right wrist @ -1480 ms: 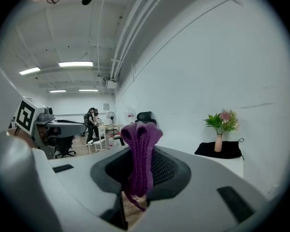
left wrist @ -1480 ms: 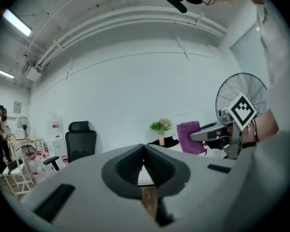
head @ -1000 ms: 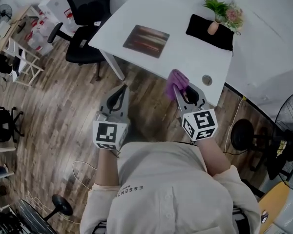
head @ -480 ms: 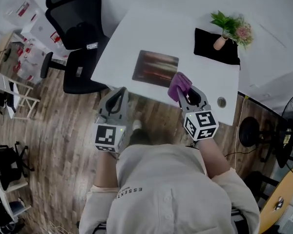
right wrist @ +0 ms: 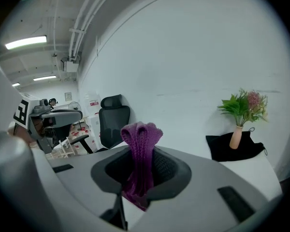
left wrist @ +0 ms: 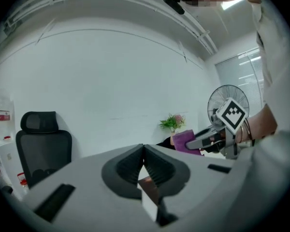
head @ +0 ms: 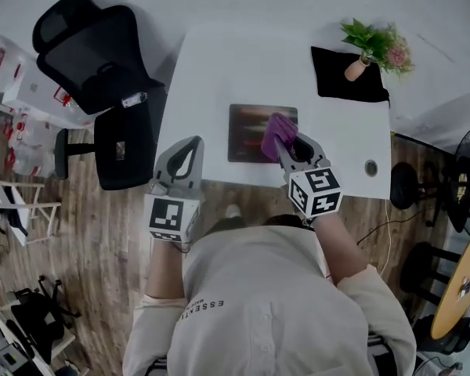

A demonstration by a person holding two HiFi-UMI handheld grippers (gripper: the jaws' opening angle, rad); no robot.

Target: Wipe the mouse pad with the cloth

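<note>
Nearest the person, the left gripper (head: 194,142) is hanging at the near edge of the table (head: 219,61) with its jaws pressed together on nothing. The right gripper (head: 287,142) is pinching the purple cloth (head: 278,128), a bunched fold sticking out past its tips. The cloth is sitting over the right part of the mouse pad (head: 247,131), contact unclear, so this is looking like the approach to a first wipe. The next move is calling for pressing the cloth onto the pad and sweeping leftward, short of the potted plant (head: 374,41) beyond.
</note>
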